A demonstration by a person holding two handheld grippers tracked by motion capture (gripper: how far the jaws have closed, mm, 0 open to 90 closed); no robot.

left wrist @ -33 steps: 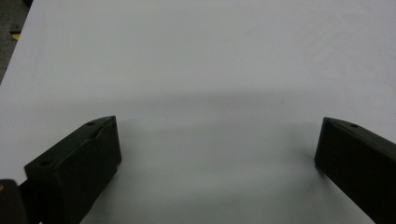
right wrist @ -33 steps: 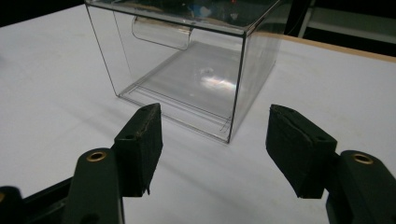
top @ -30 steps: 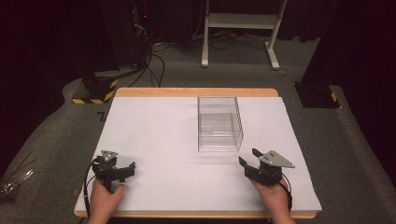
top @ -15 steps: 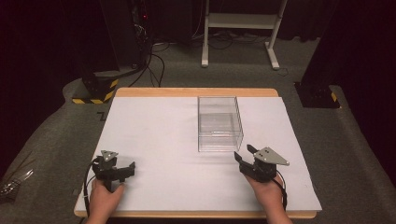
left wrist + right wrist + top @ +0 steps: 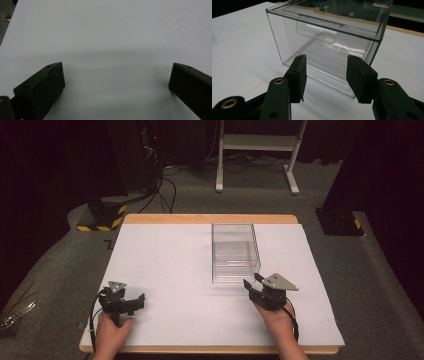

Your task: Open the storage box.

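Note:
A clear plastic box (image 5: pixel 235 252) with a drawer and a curved pull tab (image 5: pixel 317 33) stands on the white table sheet (image 5: pixel 170 255), right of centre. My right gripper (image 5: pixel 252 283) sits just in front of the box's near face, slightly to its right, pointing at it. Its jaws have just been closing and stand half apart, with nothing between the pads (image 5: pixel 299 75). My left gripper (image 5: pixel 131 301) rests near the front left corner of the sheet, held by a hand. In the left gripper view its jaws stand wide apart, with bare sheet (image 5: pixel 112 50) between them.
The wooden table edge (image 5: pixel 210 218) runs along the far side. Beyond it are a white metal stand (image 5: pixel 257 142), cables on the floor and a yellow-black striped block (image 5: pixel 107 217). A dark post base (image 5: pixel 340 220) stands at the right.
My right gripper has moved left and forward toward the box's near face, and its jaws have narrowed. The left gripper has stayed in place.

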